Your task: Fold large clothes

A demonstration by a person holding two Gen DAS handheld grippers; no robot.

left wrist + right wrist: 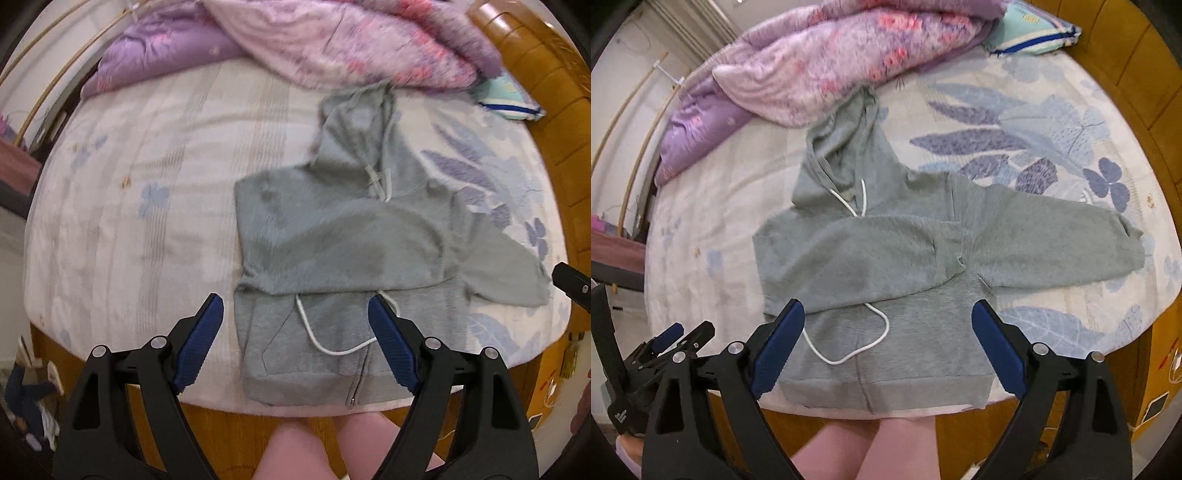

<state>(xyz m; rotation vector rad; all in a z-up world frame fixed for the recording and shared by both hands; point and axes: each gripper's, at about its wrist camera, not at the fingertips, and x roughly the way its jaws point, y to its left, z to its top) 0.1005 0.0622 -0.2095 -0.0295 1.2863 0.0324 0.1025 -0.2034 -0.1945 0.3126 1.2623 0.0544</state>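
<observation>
A grey zip hoodie lies flat on the bed, hem toward me, hood pointing away. It also shows in the right wrist view. Its left sleeve is folded across the chest; the right sleeve stretches out to the right. A white drawstring loops over the lower front. My left gripper is open and empty, held above the hem. My right gripper is open and empty, also above the hem. The left gripper shows at the left edge of the right wrist view.
A pink and purple floral quilt is heaped at the far side of the bed. A light blue pillow lies at the far right. The floral bedsheet covers the mattress. A wooden bed frame runs along the right.
</observation>
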